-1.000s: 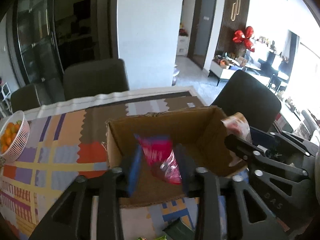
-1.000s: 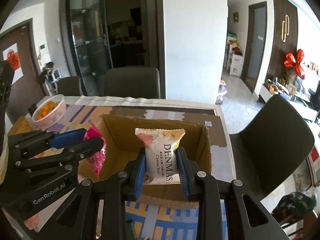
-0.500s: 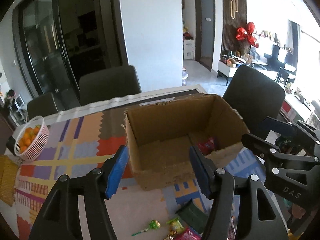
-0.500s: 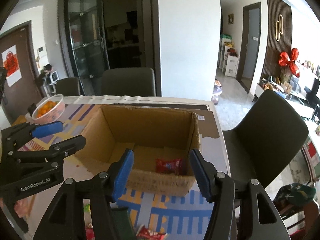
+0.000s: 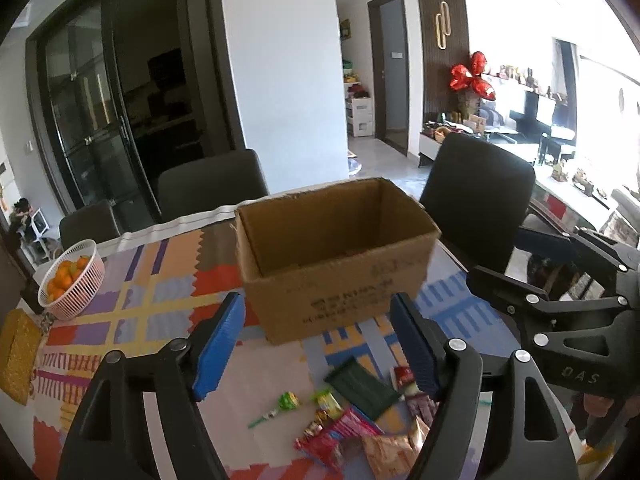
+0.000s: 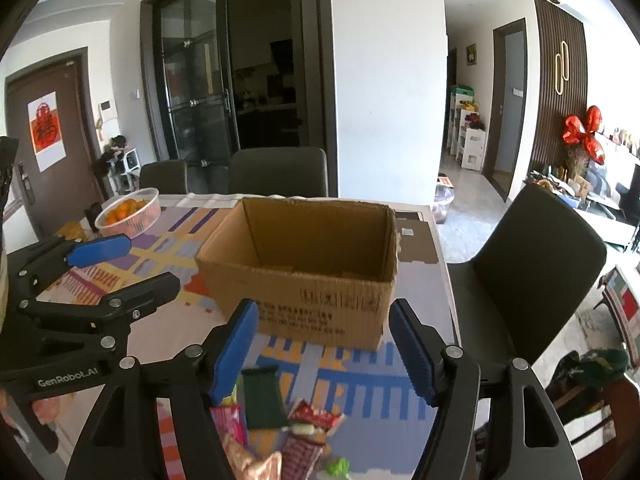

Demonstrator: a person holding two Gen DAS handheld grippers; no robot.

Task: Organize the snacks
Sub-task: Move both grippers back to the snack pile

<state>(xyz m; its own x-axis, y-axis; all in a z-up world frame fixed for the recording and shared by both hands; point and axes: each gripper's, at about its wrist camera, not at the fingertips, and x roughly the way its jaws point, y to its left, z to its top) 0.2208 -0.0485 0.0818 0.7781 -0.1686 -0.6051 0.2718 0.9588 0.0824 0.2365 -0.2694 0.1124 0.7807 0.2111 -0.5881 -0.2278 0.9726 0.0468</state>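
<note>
A second ago each pair of fingers pinched a packet over the cardboard box (image 5: 340, 256); now both are empty and sit back from it, above the loose pile on the worktop (image 5: 160, 300). The left gripper (image 5: 316, 344) has its fingers apart and opening further, nothing between them. The right gripper (image 6: 324, 344) is the same, spreading with only the box front seen through the gap.

The box's near wall hides its floor in both views, so the dropped packets cannot be seen (half a second ago a red one showed inside). The snack pile (image 5: 360, 424) is partly covered by the gripper arms and cut by the lower edge; most wrappers are blurred, though a dark green packet (image 5: 362, 388) and a green lollipop (image 5: 280, 406) can be made out.

The box stands upright, mouth up, near the worktop's far right part, its long axis running roughly left to right across both views. A basket of oranges (image 5: 72, 276) stands well to its left.
</note>
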